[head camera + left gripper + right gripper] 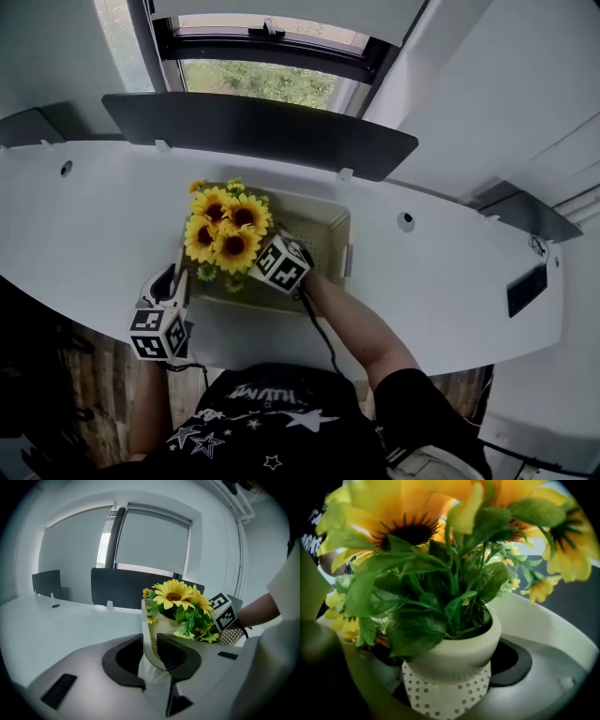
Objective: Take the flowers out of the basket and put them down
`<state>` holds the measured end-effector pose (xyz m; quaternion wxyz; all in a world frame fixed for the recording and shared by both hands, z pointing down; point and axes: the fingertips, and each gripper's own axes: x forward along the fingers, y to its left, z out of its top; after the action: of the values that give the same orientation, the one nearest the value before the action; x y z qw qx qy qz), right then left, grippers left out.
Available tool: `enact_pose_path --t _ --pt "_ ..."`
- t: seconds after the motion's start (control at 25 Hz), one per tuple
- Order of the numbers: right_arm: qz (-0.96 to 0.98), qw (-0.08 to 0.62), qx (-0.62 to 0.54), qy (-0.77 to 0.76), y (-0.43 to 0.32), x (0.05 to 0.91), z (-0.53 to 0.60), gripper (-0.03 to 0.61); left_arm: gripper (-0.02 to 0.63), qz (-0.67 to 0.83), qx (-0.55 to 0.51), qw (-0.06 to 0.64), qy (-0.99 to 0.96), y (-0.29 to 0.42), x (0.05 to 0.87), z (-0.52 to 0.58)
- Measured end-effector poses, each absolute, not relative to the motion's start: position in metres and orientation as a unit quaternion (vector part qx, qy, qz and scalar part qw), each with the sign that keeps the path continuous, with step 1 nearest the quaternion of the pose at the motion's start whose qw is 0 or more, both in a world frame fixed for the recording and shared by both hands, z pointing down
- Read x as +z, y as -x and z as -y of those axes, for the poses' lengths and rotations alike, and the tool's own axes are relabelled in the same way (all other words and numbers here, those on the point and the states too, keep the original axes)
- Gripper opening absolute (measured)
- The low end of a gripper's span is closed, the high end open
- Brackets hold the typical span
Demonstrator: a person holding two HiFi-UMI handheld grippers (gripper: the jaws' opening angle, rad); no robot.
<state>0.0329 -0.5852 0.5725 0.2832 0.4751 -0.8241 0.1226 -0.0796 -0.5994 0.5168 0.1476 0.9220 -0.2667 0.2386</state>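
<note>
Item, nearest: left tool (151, 641), jaws clamped on the perforated near-left wall of the basket (323, 208), judged to be steadying it. Item: right tool (265, 269), reaching into the basket from the near side, jaws set on either side of the white pot (454, 648) and apparently gripping it, with a dotted band showing beneath the pot's rim. Item: flowers (225, 225), artificial sunflowers with green leaves, standing upright in that pot, over the left part of the basket and rising above its wall. Whether the pot has left the basket floor cannot be told. Progress, as judged: both holds made; lifting clear and setting down on the worktop (94, 216) are not yet done. Item: worktop, white, curved, with a round port (405, 221) to the right of the basket and bare surface on either side of it. Item: dark divider panel (253, 131) along the far edge. Item, farthest: window (262, 80) with greenery outside, between pale walls. Wooden floor (84, 375) shows below the near edge.
</note>
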Motion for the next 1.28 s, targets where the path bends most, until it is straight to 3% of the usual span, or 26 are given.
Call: enact_pose_path --t 0.36,0.92,1.28 --pt "0.809 0.258 0.120 -0.513 -0.040 0.536 0.577 0.508 0.106 0.290 0.148 0.122 -0.938 0.088 0.479 0.614" --pt "0.782 0.184 0.067 -0.592 -0.049 0.451 0.556 0.508 0.106 0.271 0.108 0.098 -0.951 0.112 0.443 0.592" --pt "0.750 0.165 0.072 -0.637 -0.058 0.420 0.513 0.508 0.106 0.198 0.091 0.096 -0.971 0.090 0.434 0.565"
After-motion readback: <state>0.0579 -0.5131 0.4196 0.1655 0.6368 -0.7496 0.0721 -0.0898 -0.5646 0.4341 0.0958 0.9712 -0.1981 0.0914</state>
